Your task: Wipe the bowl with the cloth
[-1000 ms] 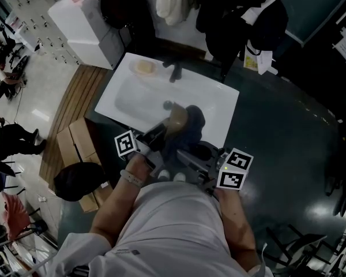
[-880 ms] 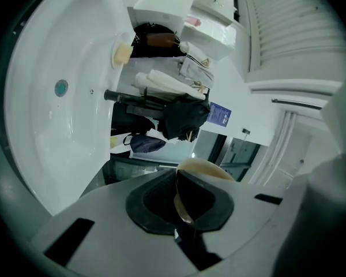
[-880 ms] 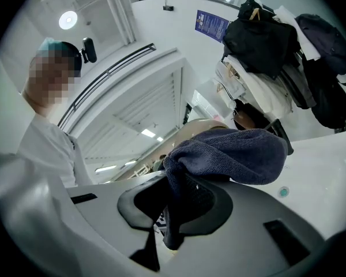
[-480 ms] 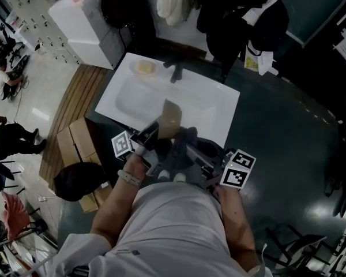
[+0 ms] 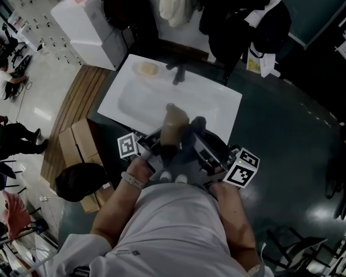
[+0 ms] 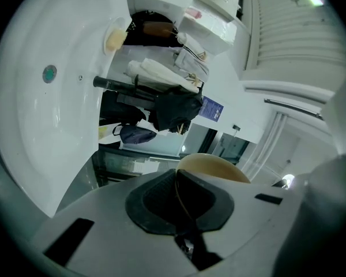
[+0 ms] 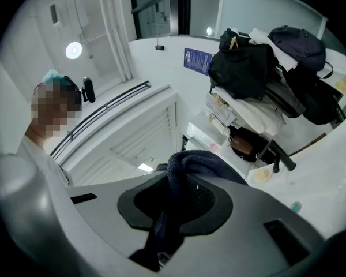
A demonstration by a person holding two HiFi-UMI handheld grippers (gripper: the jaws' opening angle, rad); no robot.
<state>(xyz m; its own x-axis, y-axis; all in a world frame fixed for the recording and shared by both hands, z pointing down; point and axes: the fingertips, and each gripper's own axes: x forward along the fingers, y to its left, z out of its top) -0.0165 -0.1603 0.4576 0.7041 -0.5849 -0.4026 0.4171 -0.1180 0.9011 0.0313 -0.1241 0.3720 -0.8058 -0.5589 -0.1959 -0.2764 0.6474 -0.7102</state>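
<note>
Overhead, bowl sits beside cloth (each gripper view shows one).

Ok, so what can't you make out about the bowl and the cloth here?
Bowl interior: the left gripper view shows only one tan part, the left gripper covers the rest; the head view is too dark.
Cloth lower end: right gripper view, hidden behind the right gripper.
Whether cloth touches bowl: head view, too dark and small.

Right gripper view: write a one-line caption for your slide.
Right gripper shut on a dark blue cloth, white sink and hanging bags behind.
</note>
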